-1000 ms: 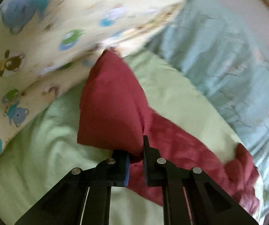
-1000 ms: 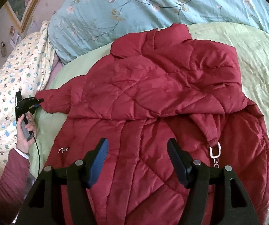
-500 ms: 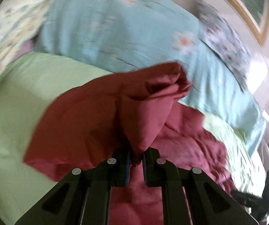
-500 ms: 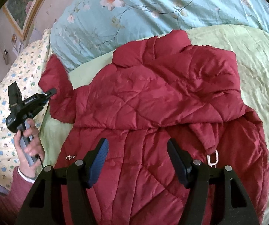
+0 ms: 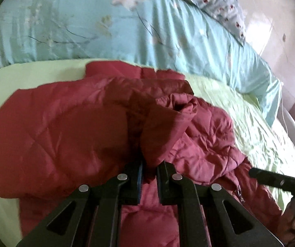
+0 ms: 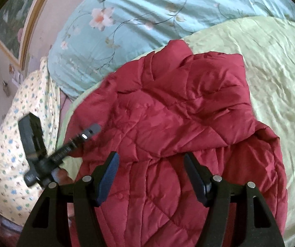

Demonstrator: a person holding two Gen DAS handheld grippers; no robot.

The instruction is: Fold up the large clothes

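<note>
A red jacket (image 6: 178,123) was spread on the green sheet (image 6: 271,72) of the bed, just below the blue floral quilt (image 6: 147,10). The left tool (image 5: 149,175) was clamped on a sleeve (image 5: 163,127), which was held over the jacket's body. The right tool (image 6: 151,177) was held open above the jacket's lower part, nothing gripped.

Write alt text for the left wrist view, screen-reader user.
The left tool is shut on a sleeve of a dark red quilted jacket, lifted over the jacket's body. The jacket lies on a pale green bedsheet, with a light blue floral quilt behind. The right tool shows at the frame's right edge.
</note>
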